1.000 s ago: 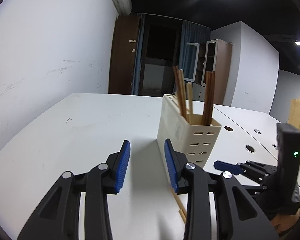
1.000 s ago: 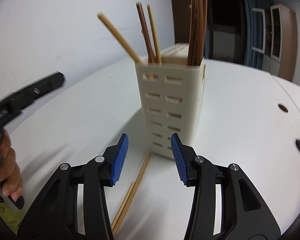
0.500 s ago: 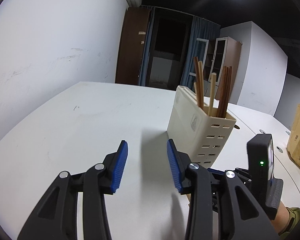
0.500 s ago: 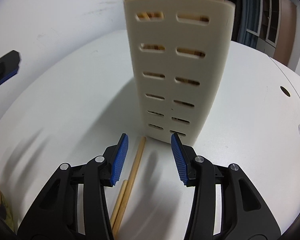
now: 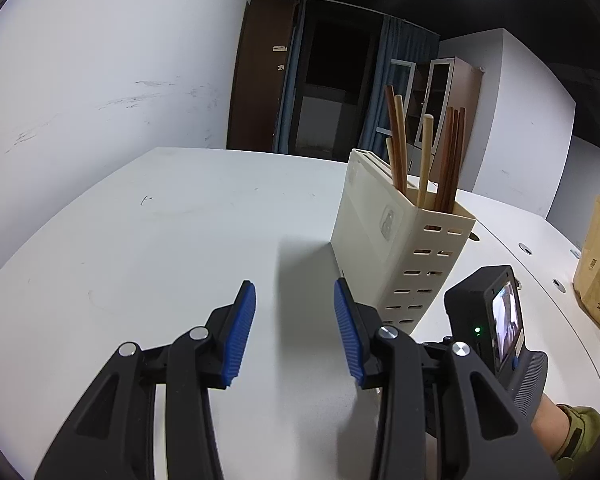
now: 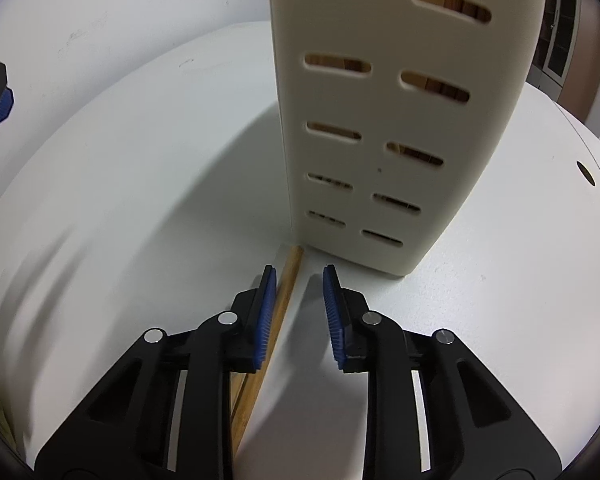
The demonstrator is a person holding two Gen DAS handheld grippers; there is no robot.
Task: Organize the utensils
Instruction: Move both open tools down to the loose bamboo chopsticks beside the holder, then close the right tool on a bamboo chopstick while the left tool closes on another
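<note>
White table (image 6: pixel 140 184) | cream holder (image 6: pixel 400 120) upright, chopsticks inside | loose chopsticks (image 6: pixel 284 292) flat at its base | right hand-held gripper (image 6: pixel 298 312) jaws just narrowing, spread astride one, unpinched | left hand-held gripper (image 5: pixel 294 332) spread, empty | step: pick-up; next: squeeze, lift, drop in holder

I see a cream holder (image 6: pixel 396 120) patterned with rows of slots, tan and reddish-brown chopsticks (image 5: pixel 424 160), a white table (image 5: pixel 160 248), and black grippers with ribbed blue pads (image 6: pixel 266 316).
</note>
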